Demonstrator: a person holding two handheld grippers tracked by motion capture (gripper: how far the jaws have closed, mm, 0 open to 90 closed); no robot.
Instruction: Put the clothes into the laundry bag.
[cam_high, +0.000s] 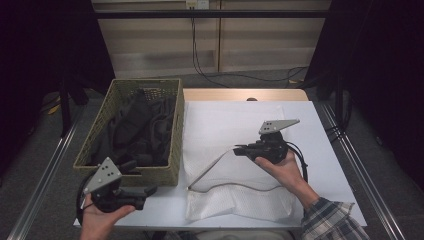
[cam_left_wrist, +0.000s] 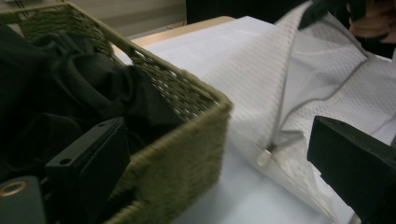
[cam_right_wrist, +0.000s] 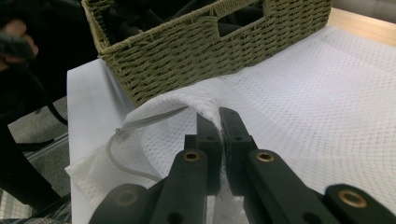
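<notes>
At the worktop's near left edge, the left tool hovers with jaws spread, empty, beside the wicker basket of dark clothes. Farther right, the right tool pinches a raised fold of the white mesh laundry bag, which lies on the worktop touching the basket.

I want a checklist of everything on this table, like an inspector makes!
Surface: white table, partly under the bag.
Job's things: white mesh laundry bag with zipper, lying flat, one edge lifted; woven basket of dark clothes at the left.
Clutter: nothing seen.
Grippers: right gripper shut on the bag's raised edge; left gripper open, empty, near the basket's front corner.
Cables: one trails from each gripper; more hang along the back wall.
Surroundings: dark curtains, grey floor, metal rails.
</notes>
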